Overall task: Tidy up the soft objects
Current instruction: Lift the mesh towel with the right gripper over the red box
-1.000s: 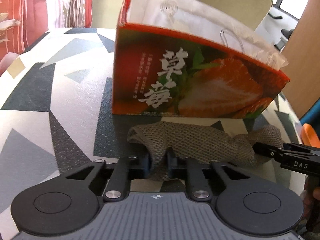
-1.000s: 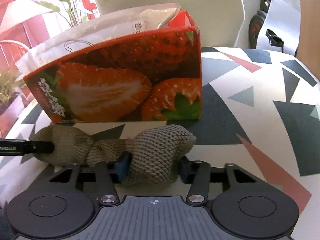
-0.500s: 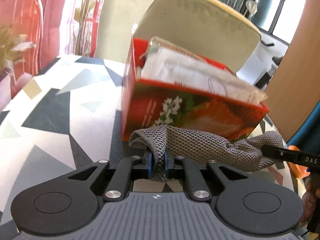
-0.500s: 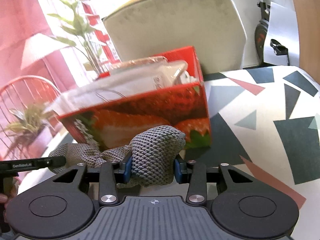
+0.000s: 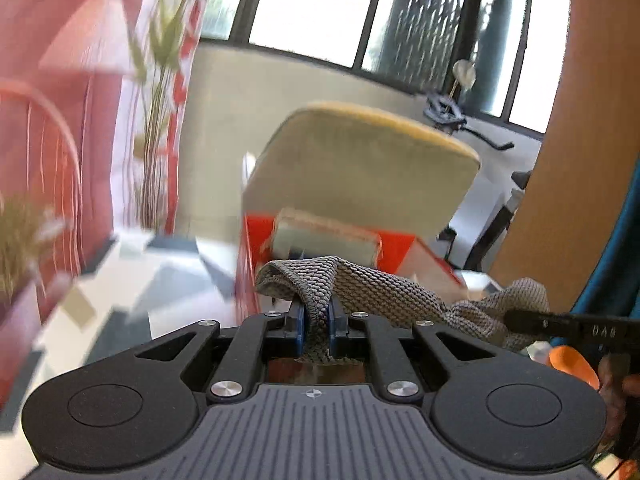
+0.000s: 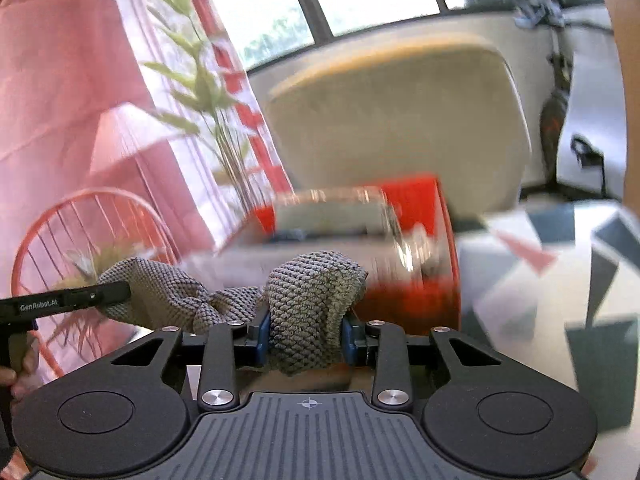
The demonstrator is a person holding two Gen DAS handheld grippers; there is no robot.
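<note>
Left gripper [image 5: 316,320] nearly closed, pinching knit cloth [image 5: 384,292]; right gripper [image 6: 306,330] wider, clamping bunched end.

Home living room: upholstered chair [image 5: 360,168], curtains [image 6: 60,80], houseplant [image 6: 208,92].

— What stands at the back, mid-frame?
— A beige chair [image 5: 360,172], under dark-framed windows [image 5: 312,8].
— And on the left?
— A pink curtain [image 6: 52,80], a leafy plant [image 6: 208,92], and a red wire chair [image 6: 92,232] at lower left.
</note>
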